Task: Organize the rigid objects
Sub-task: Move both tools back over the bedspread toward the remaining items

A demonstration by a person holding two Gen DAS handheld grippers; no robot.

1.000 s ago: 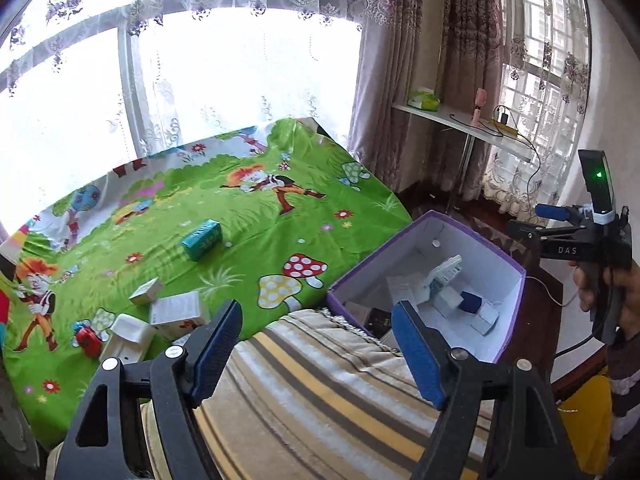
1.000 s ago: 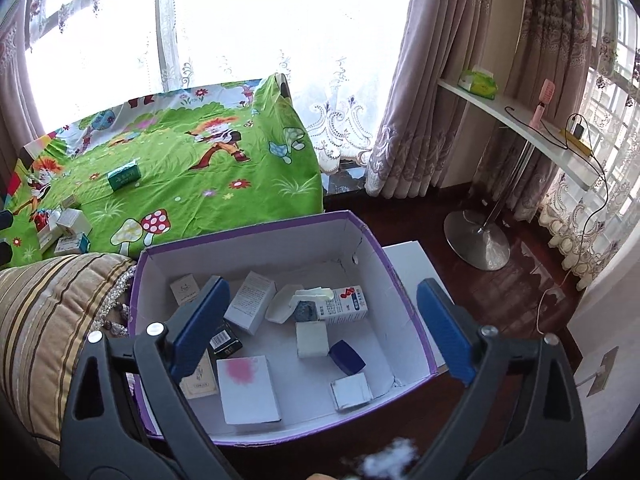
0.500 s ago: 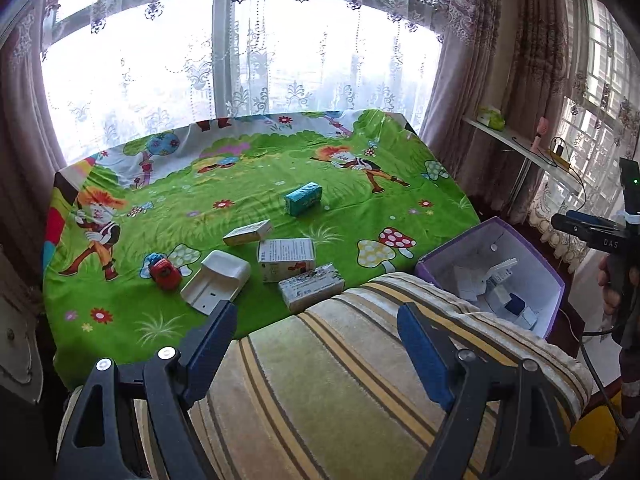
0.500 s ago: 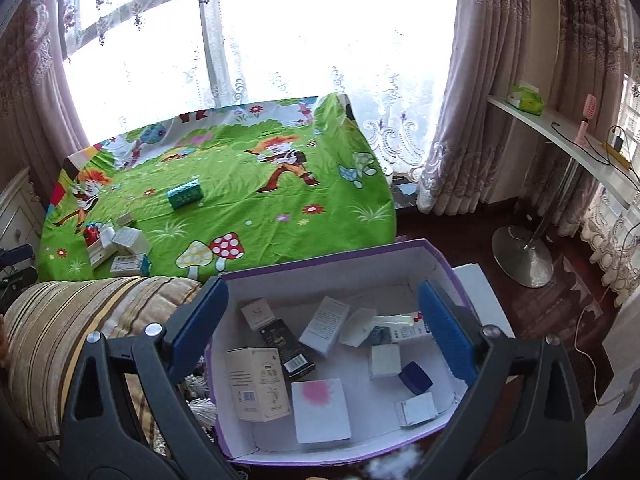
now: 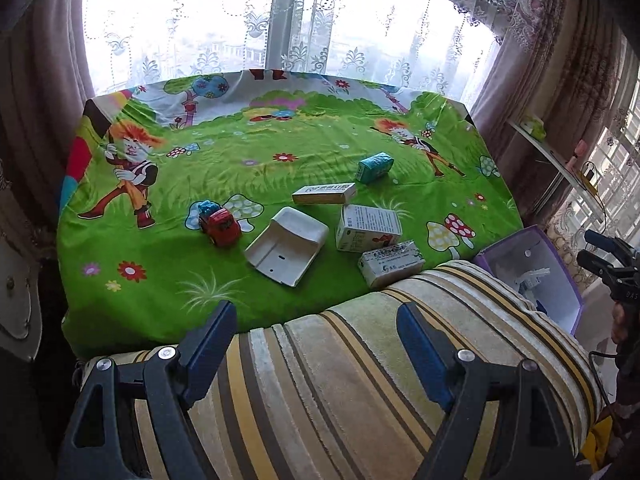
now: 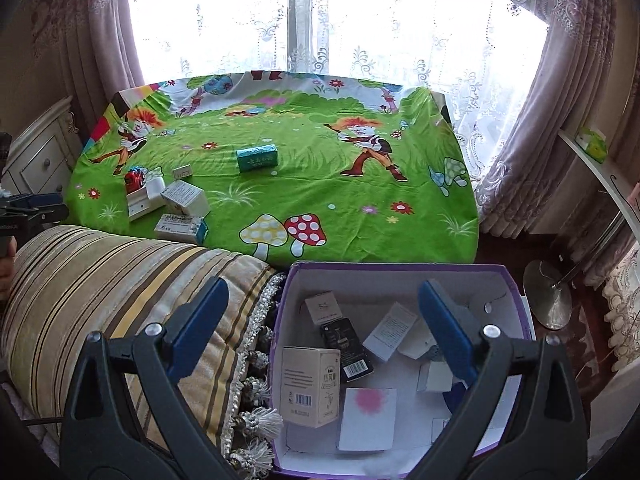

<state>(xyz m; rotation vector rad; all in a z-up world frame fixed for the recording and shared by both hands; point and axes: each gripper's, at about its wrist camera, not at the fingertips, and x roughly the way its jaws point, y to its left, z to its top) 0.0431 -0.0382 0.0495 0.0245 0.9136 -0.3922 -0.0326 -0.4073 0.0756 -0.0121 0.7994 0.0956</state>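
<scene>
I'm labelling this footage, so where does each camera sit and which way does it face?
Left wrist: on the left claw, facing the green cartoon bedsheet over a striped cushion; open blue fingers show.
Right wrist: on the right claw, above the purple-rimmed white box; open fingers show.
Shared: sheet, cushion, box, teal carton.

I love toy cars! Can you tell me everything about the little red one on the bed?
The red toy car looks like shiny plastic, with a blue and white piece on top at its far end. It sits upright on the green cartoon sheet, beside a printed mushroom, just left of the white plastic tray, not touching it. No gripper is near it.
</scene>
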